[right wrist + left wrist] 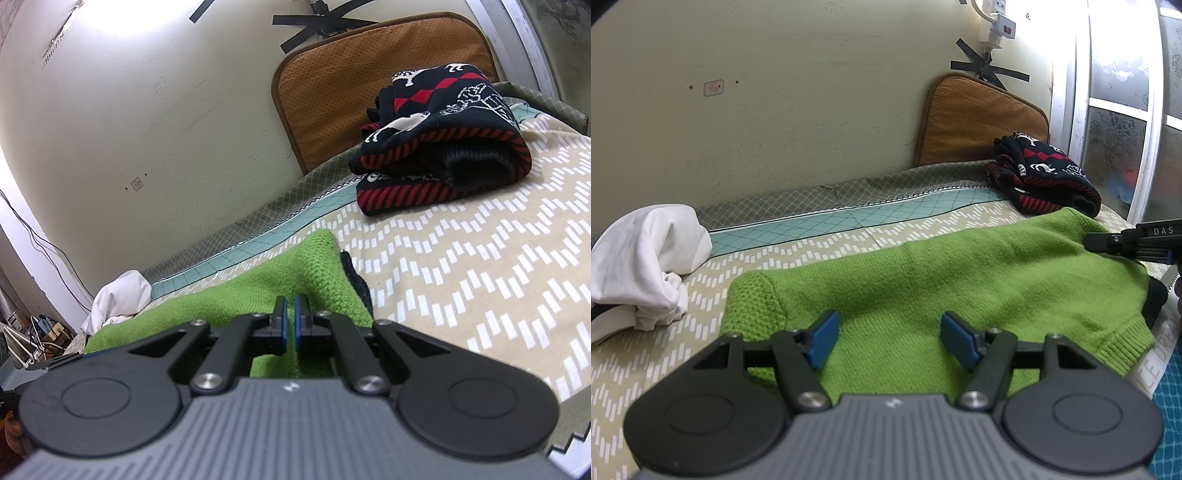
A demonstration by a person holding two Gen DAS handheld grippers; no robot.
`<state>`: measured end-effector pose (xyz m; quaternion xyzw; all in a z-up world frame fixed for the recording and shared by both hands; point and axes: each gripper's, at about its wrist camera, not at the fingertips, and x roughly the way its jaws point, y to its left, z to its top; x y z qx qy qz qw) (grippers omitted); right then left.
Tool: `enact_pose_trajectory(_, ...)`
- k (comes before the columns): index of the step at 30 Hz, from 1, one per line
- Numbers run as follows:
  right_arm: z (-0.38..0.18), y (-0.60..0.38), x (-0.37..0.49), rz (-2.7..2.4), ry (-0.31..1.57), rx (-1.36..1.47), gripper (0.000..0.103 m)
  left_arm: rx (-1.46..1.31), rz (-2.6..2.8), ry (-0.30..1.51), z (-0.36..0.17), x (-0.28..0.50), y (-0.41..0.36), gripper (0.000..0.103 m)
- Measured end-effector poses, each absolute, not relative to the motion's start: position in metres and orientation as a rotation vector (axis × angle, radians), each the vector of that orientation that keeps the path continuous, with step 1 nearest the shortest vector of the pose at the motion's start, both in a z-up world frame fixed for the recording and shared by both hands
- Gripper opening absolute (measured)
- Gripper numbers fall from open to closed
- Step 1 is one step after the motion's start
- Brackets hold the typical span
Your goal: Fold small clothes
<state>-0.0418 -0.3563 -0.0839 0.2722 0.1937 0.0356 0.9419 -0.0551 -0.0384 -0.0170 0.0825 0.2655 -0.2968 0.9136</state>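
A green knit sweater (934,273) lies spread on the patterned bed cover (820,240). My left gripper (889,341) is open, its blue pads just above the sweater's near edge, holding nothing. My right gripper (290,325) has its blue pads nearly together over the sweater's right part (295,273); I cannot tell whether cloth is pinched between them. The right gripper's black body also shows in the left wrist view (1134,240) at the sweater's far right edge.
A folded black and red patterned sweater (1041,173) lies at the back right, in front of a brown cushion (979,118) against the wall. A crumpled white garment (646,258) lies at the left. A window frame (1145,110) stands at the right.
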Motion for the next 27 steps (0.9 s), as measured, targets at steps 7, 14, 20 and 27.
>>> enact_pose_trajectory(7, -0.084, -0.357, -0.042, 0.077, 0.397, 0.561, 0.007, 0.175, -0.619, 0.547, -0.017, -0.057, -0.039, 0.065)
enact_pose_trajectory(14, -0.073, -0.368, -0.082, 0.042, 0.341, 0.706, 0.051, 0.154, -0.632, 0.544, -0.017, -0.057, -0.035, 0.066)
enact_pose_trajectory(20, -0.067, -0.369, -0.102, -0.015, 0.435, 0.672, 0.061, 0.035, -0.719, 0.559, -0.009, -0.058, -0.023, 0.065)
enact_pose_trajectory(27, -0.083, -0.366, -0.092, -0.004, 0.516, 0.668, 0.061, -0.070, -0.858, 0.584, 0.001, -0.067, -0.025, 0.055)
